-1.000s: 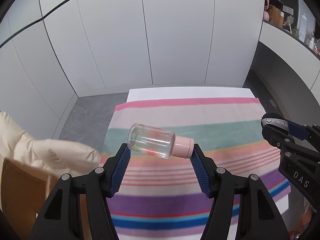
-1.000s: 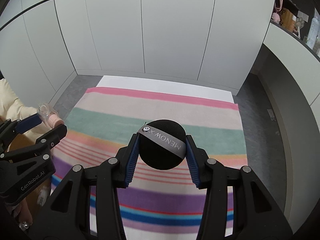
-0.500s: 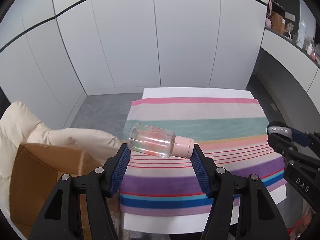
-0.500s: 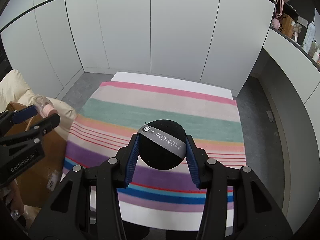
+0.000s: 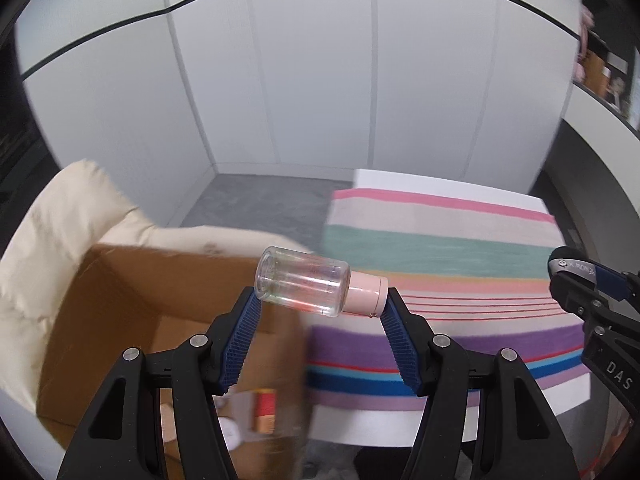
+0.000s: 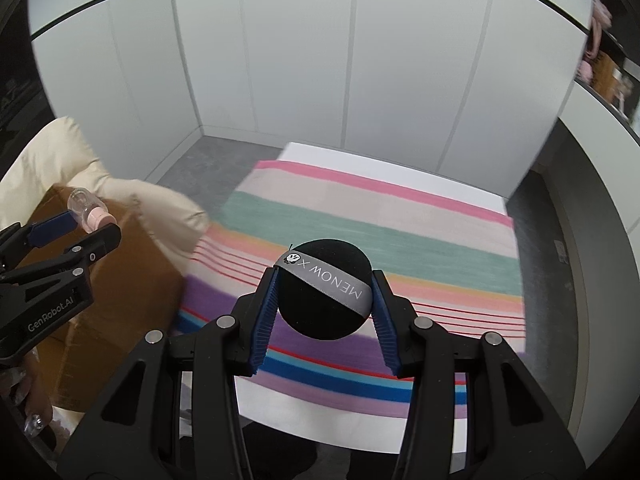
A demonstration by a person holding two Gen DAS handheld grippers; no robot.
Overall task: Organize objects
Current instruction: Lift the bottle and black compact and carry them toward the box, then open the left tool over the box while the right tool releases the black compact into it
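My left gripper (image 5: 320,300) is shut on a clear bottle (image 5: 304,280) with a pink cap, held sideways above the open cardboard box (image 5: 120,292). The same bottle (image 6: 86,210) and left gripper (image 6: 76,226) show at the left of the right wrist view. My right gripper (image 6: 324,294) is shut on a black round puff (image 6: 324,290) with a grey band, held over the striped cloth (image 6: 360,236) near the table's front left. The right gripper (image 5: 576,276) also appears at the right edge of the left wrist view.
The box sits left of the white table (image 6: 320,400), against a cream padded cushion (image 5: 48,216). Small items lie on the box floor (image 5: 264,412). White cabinet doors (image 6: 300,60) stand behind, and a shelf (image 6: 608,72) with items runs along the right.
Both grippers have swung left, away from over the cloth. The bottle now hangs over the box, which has come fully into view. Both grips are unchanged.
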